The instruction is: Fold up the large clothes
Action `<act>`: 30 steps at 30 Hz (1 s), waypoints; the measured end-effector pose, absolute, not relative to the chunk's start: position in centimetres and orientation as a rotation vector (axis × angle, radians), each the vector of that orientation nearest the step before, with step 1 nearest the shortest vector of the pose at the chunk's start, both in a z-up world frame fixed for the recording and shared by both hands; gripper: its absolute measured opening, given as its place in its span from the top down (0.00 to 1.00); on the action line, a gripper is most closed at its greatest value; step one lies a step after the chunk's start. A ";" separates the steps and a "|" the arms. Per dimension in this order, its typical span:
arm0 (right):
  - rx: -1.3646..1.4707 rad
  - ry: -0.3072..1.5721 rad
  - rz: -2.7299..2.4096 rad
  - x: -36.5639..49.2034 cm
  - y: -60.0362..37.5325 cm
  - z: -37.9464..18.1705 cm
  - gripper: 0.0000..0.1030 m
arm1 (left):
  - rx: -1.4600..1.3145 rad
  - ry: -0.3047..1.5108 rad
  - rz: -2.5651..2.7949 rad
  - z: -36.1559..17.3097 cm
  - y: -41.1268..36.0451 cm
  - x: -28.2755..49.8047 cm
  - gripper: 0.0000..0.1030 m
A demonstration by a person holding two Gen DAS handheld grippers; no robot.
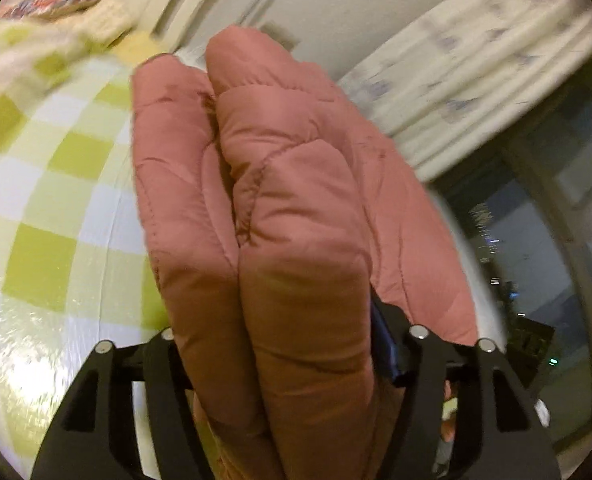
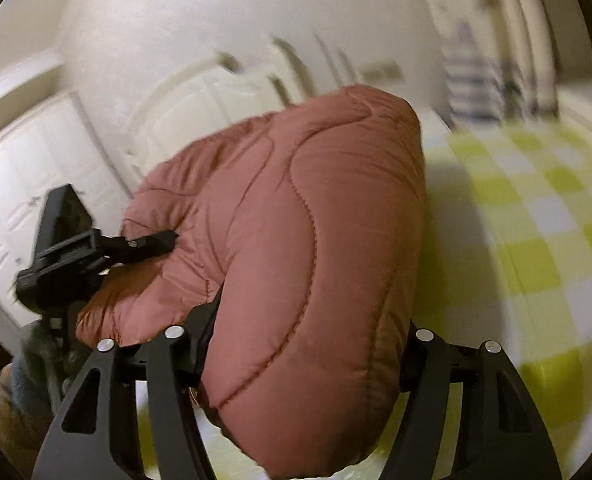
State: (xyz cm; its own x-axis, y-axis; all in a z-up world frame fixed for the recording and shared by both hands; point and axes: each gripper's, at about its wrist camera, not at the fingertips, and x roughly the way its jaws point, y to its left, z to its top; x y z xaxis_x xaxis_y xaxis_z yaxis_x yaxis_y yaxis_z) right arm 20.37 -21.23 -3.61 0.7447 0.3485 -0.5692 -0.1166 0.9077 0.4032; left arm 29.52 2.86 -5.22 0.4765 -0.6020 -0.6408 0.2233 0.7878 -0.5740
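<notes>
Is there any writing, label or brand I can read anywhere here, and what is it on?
None can be read.
Pink jacket: no label or logo shows.
Checked cover: pattern only.
Window: small lights outside, no legible sign.
Pile beyond the cover: coloured print, too blurred to read.

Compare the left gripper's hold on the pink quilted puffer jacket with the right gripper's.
The left gripper clamps two padded layers of the pink quilted puffer jacket standing upright; the right gripper clamps one rounded folded bulge. Both are shut on the jacket, lifted above the green-checked bedcover.

No text, label, brand or number is legible anywhere.
</notes>
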 end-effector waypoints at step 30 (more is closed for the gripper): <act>-0.278 0.564 0.110 16.2 -6.2 -4.9 0.13 | 0.181 0.675 -0.205 1.8 -5.9 34.1 0.02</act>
State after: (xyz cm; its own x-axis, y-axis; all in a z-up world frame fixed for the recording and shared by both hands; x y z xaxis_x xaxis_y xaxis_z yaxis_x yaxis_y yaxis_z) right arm 16.15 -6.20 -4.88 0.8402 0.0275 -0.5416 -0.1788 0.9569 -0.2289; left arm 34.05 -5.95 1.77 0.7623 -0.1287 -0.6343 0.2456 0.9643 0.0995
